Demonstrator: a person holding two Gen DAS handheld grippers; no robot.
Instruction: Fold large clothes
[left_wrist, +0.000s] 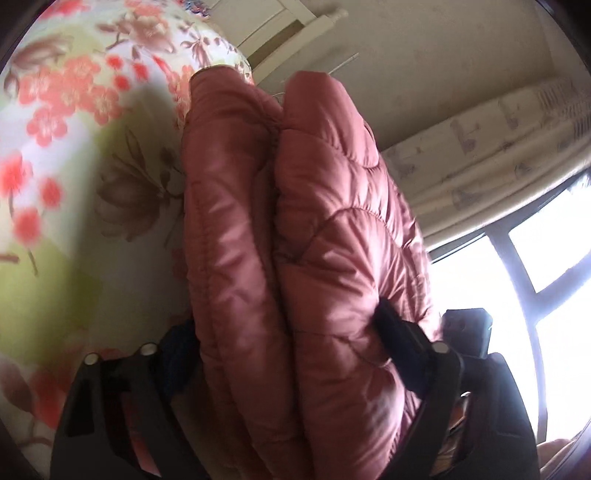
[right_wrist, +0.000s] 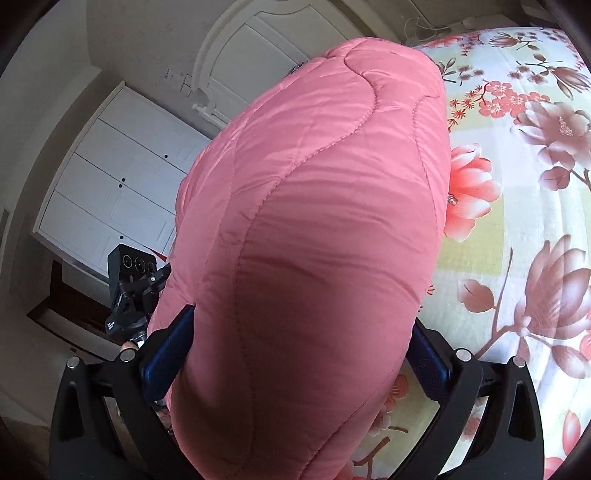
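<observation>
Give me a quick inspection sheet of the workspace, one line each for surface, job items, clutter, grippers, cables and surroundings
Surface: floral bedsheet, patterned with red and brown flowers.
Job's things: pink quilted jacket, bunched in thick folds.
Clutter: nothing seen.
Grippers: left hand-held gripper and right hand-held gripper each have the jacket filling the space between their pads, jaws wide.
Cables: thin cord by the wall behind the bed.
Surroundings: white cabinet doors, curtain, bright window, camera on a mount.
</observation>
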